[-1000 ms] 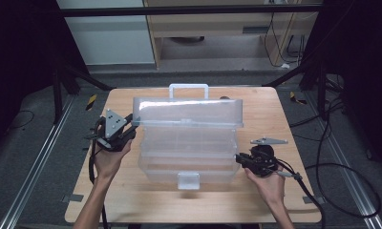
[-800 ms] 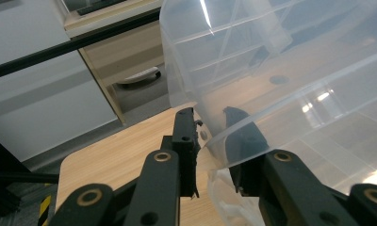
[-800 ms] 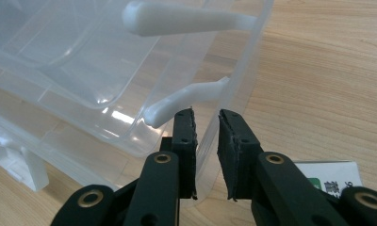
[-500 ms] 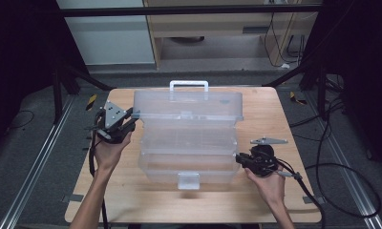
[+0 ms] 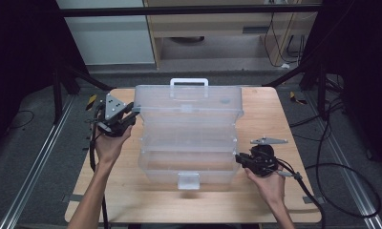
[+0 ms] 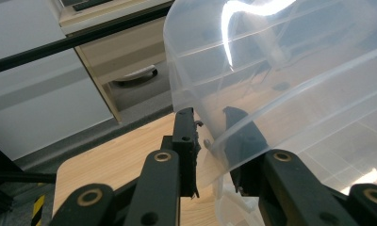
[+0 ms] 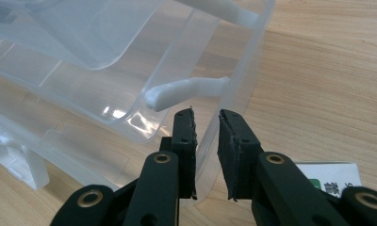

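Note:
A clear plastic toolbox (image 5: 189, 164) stands open in the middle of the wooden table (image 5: 275, 109). Its lid (image 5: 189, 99) is raised at the back, with the white handle (image 5: 189, 82) on top. My left gripper (image 5: 132, 112) is at the lid's left end. In the left gripper view this gripper (image 6: 210, 136) is shut on the lid's rim (image 6: 215, 143), one jaw outside and one inside. My right gripper (image 5: 238, 160) is at the box's right side. In the right gripper view it (image 7: 205, 127) is shut on the box's thin side wall (image 7: 245, 61).
Clear inner trays (image 7: 92, 52) hang on white link arms (image 7: 186, 89) inside the box. A white latch (image 5: 188, 180) sticks out at the front. A white label (image 7: 323, 174) lies on the table by the right gripper. Cables (image 5: 332, 200) trail off the table's right edge.
The lid has swung up and back from over the box to near upright. The left gripper went up and back with it. The right gripper stayed put.

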A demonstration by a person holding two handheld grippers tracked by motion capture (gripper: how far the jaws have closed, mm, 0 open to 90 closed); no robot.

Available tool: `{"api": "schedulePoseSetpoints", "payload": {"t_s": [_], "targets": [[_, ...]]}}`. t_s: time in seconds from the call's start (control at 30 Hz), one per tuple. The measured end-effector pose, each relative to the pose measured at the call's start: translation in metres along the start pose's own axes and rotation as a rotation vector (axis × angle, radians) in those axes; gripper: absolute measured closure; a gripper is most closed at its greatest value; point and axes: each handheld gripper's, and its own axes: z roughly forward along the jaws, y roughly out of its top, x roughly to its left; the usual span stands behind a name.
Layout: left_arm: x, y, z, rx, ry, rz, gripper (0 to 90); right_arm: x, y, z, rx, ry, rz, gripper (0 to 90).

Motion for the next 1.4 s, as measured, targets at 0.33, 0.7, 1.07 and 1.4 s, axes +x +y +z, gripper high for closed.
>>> {"api": "schedulePoseSetpoints", "payload": {"t_s": [0.33, 0.7, 1.07, 1.4], "targets": [[0.002, 0.007, 0.004, 0.006, 0.012, 0.007, 73.6, 0.000, 0.000, 0.000, 0.000, 0.000, 0.000, 76.7], [0.005, 0.019, 0.014, 0.012, 0.040, 0.027, 73.1, 0.000, 0.000, 0.000, -0.001, -0.001, 0.000, 76.8], [0.005, 0.026, 0.016, 0.022, 0.071, 0.039, 75.7, -0.001, 0.001, 0.000, 0.002, -0.002, -0.005, 77.0], [0.009, 0.032, 0.025, 0.033, 0.082, 0.043, 77.5, 0.003, 0.004, 0.001, 0.018, -0.039, -0.038, 77.7]]}}
